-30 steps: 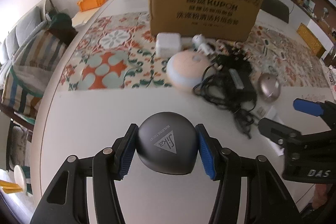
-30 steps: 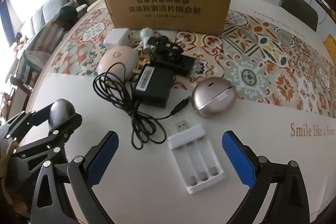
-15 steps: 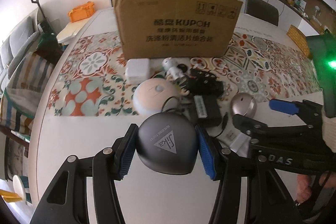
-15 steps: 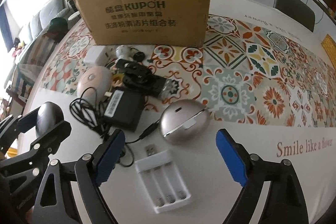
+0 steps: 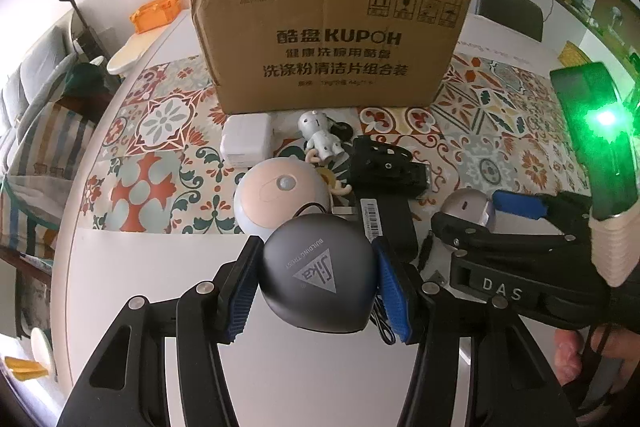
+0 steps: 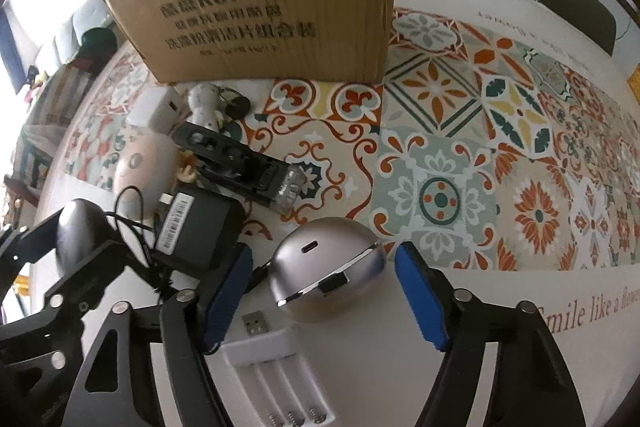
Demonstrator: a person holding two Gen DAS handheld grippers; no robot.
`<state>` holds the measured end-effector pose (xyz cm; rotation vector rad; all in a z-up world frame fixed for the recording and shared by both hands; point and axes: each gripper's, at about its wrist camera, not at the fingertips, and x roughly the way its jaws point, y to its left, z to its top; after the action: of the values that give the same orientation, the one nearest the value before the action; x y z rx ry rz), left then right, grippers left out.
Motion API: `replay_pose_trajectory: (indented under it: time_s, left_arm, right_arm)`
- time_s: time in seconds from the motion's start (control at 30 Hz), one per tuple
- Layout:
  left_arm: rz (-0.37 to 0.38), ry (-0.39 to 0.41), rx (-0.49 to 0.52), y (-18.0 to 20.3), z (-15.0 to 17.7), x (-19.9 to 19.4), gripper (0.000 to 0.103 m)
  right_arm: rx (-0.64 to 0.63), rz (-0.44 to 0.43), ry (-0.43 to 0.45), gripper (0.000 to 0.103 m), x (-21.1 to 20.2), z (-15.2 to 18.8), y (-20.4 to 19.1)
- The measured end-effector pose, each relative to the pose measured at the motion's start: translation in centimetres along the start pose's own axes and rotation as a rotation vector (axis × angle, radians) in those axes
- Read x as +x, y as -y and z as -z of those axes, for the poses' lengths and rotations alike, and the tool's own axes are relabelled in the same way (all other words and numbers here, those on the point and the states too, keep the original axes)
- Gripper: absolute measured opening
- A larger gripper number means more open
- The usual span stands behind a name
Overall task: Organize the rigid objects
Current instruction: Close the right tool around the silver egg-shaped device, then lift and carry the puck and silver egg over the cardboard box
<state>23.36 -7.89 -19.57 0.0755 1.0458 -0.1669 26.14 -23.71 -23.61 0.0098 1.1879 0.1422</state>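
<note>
My left gripper (image 5: 316, 291) is shut on a dark grey rounded Sika case (image 5: 318, 275) and holds it above the white table, in front of the open cardboard box (image 5: 332, 43). My right gripper (image 6: 324, 299) is open, its blue pads either side of a silver rounded case (image 6: 326, 269) on the table; this case also shows in the left wrist view (image 5: 466, 207). The dark case also shows at the left of the right wrist view (image 6: 80, 231). The box shows there too (image 6: 260, 3).
Before the box lie a white charger (image 5: 246, 141), a small white figure (image 5: 318, 133), a pink round device (image 5: 280, 197), a black power adapter with cable (image 6: 198, 231) and a black holder (image 6: 240, 163). A white battery charger (image 6: 280, 379) lies near the right gripper.
The left gripper has carried the dark case forward and right, closer to the box. The right gripper has moved forward and now has the silver case between its narrowed pads.
</note>
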Motion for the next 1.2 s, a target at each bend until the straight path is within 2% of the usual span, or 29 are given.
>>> replay_pose_trajectory:
  time_s: [0.17,0.37,0.57,0.97,1.13,1.2]
  left_arm:
    - [-0.008,-0.009,-0.002,-0.1,0.0,0.5,0.055]
    - [-0.002,-0.014,0.004,-0.2,0.0,0.7,0.055]
    - [0.019,-0.004,0.017,-0.5,0.0,0.1,0.055]
    - [0.045,0.094,0.070,-1.3,-1.8,-4.5,0.055]
    - [0.050,0.145,0.066,-2.2,-3.2,-6.8,0.055]
    - [0.076,0.155,0.045,-2.7,-4.0,-7.6,0.055]
  right_arm:
    - [-0.007,0.005,-0.030,0.064,1.4,-0.1,-0.1]
    - [0.009,0.007,-0.035,0.064,1.8,0.0,-0.4]
    - [0.056,-0.003,-0.014,0.063,-0.2,0.7,0.7]
    - [0.061,0.001,0.146,0.063,-7.8,1.3,-1.8]
    - [0.060,-0.010,0.210,0.063,-10.8,0.4,-3.0]
    - [0.058,-0.018,0.238,0.063,-11.7,-0.2,-3.2]
